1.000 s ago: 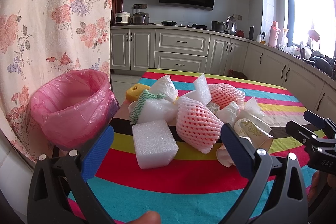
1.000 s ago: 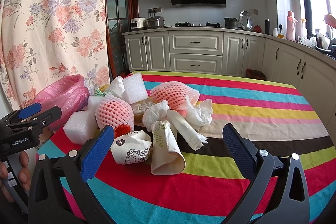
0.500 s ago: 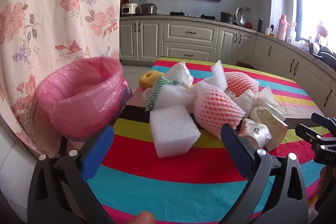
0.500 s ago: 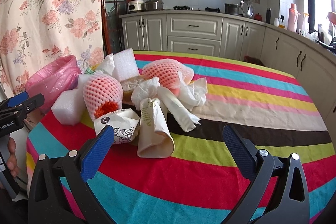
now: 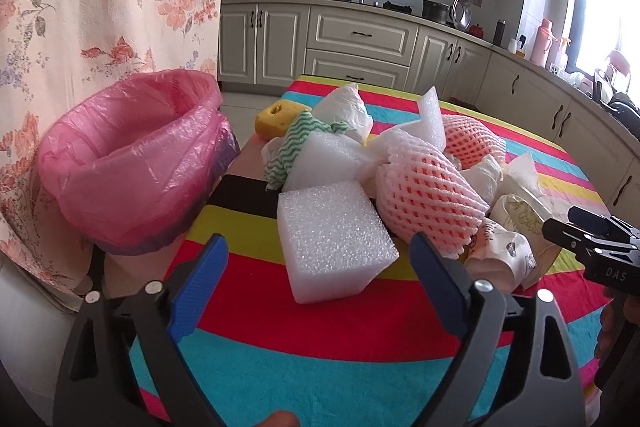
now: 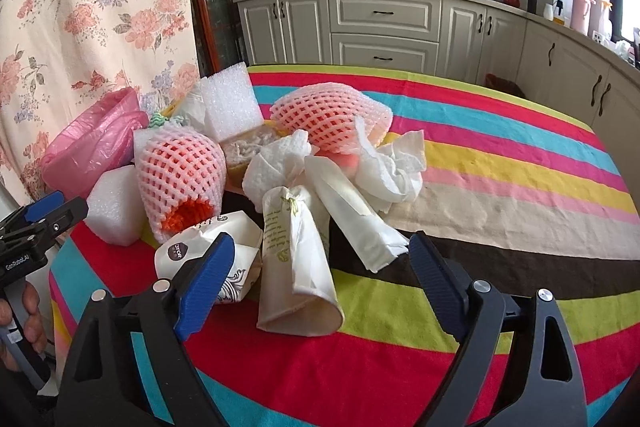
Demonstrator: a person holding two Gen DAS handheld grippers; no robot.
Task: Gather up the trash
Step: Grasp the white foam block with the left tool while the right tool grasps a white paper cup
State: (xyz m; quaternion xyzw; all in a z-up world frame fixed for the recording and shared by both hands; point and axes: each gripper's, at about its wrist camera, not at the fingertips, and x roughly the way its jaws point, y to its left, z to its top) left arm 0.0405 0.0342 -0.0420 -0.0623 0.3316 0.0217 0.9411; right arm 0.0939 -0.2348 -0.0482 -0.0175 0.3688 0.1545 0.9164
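In the left wrist view, we see the trash heaped near the counter's left edge, probably so each piece is a short carry to the pink bin bag (image 5: 132, 163) that stands just beyond that edge. Our left hand-held gripper (image 5: 318, 269) is spread wide and holds nothing; the white foam block (image 5: 334, 241) sits just ahead, between its fingers, not touched.

In the right wrist view, our right hand-held gripper (image 6: 322, 265) is likewise spread wide and empty. It points at a rolled paper wrapper (image 6: 298, 263) at the heap's near side; whether its left finger touches the crumpled paper cup (image 6: 208, 251) we cannot tell.
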